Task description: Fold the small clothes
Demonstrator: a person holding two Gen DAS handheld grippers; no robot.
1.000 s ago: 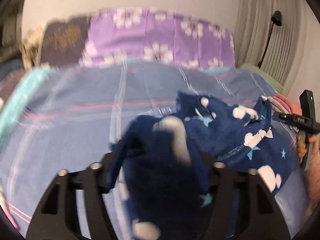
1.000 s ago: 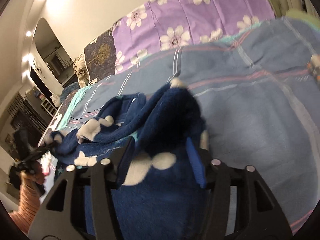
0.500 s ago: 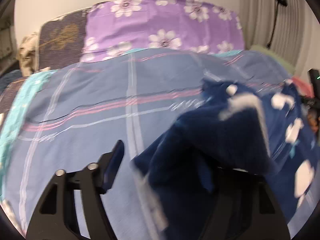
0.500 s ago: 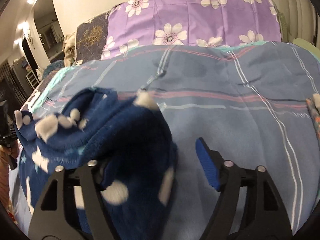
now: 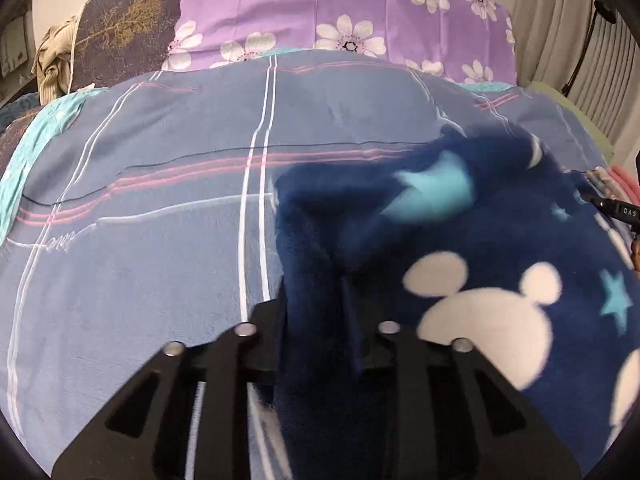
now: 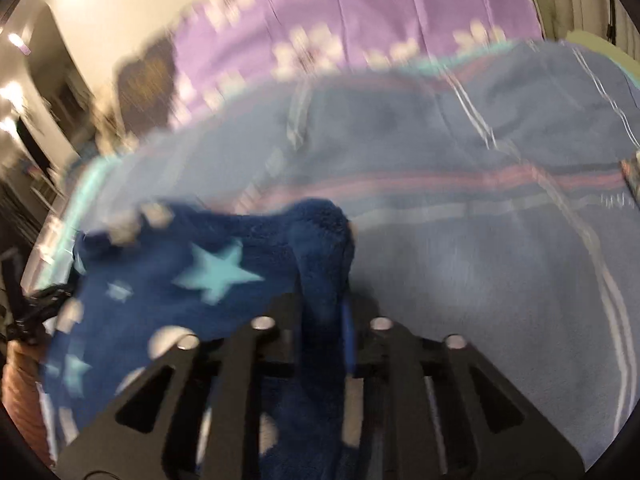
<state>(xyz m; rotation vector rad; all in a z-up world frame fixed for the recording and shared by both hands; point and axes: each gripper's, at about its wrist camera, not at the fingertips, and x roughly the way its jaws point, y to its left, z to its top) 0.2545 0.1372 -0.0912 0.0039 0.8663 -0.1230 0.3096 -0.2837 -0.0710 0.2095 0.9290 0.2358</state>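
Observation:
A navy fleece garment (image 5: 480, 264) with white mouse heads and pale blue stars hangs stretched between my two grippers over the bed. My left gripper (image 5: 316, 304) is shut on its left edge. The cloth spreads to the right of that gripper. My right gripper (image 6: 322, 312) is shut on the garment's other edge (image 6: 320, 240). In the right wrist view the cloth (image 6: 180, 280) spreads to the left. The right wrist view is blurred by motion.
A blue plaid bedsheet (image 5: 160, 220) covers the bed under the garment. Purple flowered pillows (image 5: 340, 20) and a dark pillow (image 5: 124, 28) stand at the head. Folded pink cloth (image 5: 616, 180) lies at the right edge. A curtain (image 5: 568, 20) hangs at the right.
Both grippers were open wide half a second ago and have now shut on the garment's edges. The bunched garment is now pulled out flatter between them.

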